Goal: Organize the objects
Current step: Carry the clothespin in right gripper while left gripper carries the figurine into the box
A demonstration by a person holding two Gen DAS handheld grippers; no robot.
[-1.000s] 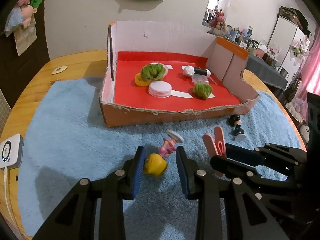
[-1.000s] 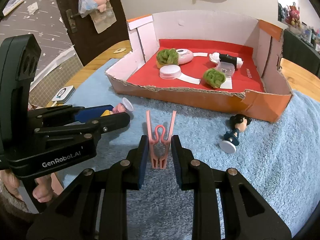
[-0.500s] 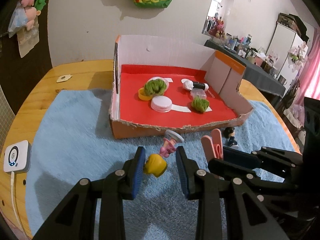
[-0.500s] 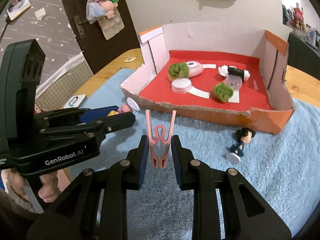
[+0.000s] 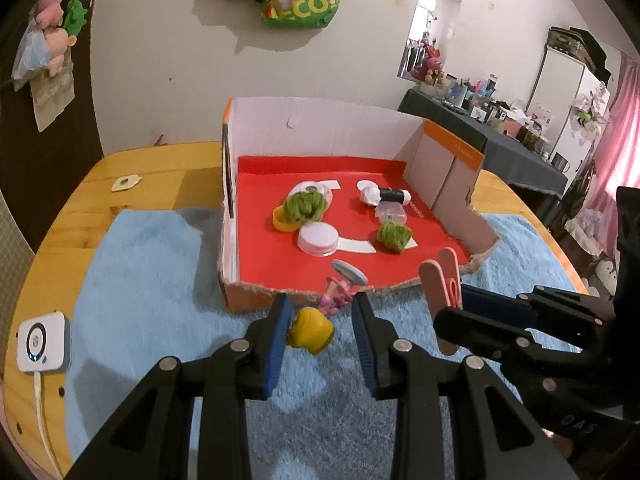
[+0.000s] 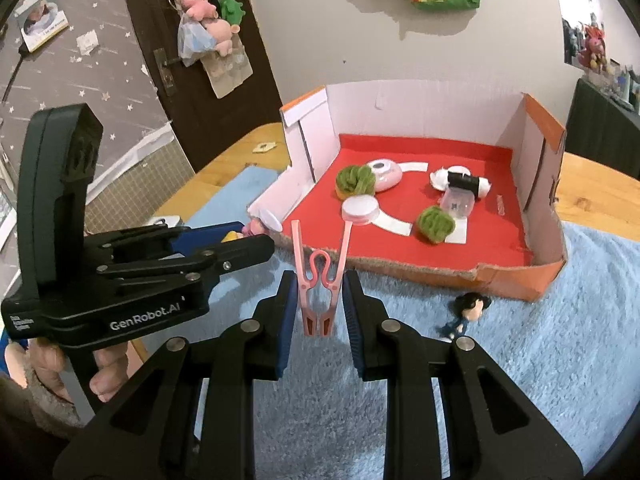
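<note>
Left wrist view: left gripper [image 5: 320,332] grasps a yellow-headed toy figure [image 5: 320,320]; right gripper [image 6: 319,308] clamps a pink clothespin [image 6: 319,280]. Both hang just short of the cardboard box [image 5: 256,300]. Next, likely: carry over its rim, release.

Black two-finger grippers [image 6: 319,312] showing blue ribbed pads [image 6: 289,324], silver screws, white "GenRobot.AI" lettering, fuzzy grey sleeve [image 6: 44,396] showing.

L gripper [image 5: 320,320] and R gripper [image 6: 319,304] sit side by side just short of the box [image 6: 516,276], both clamped, angled down, w/ a hand [image 6: 72,364] on L's grip.
</note>
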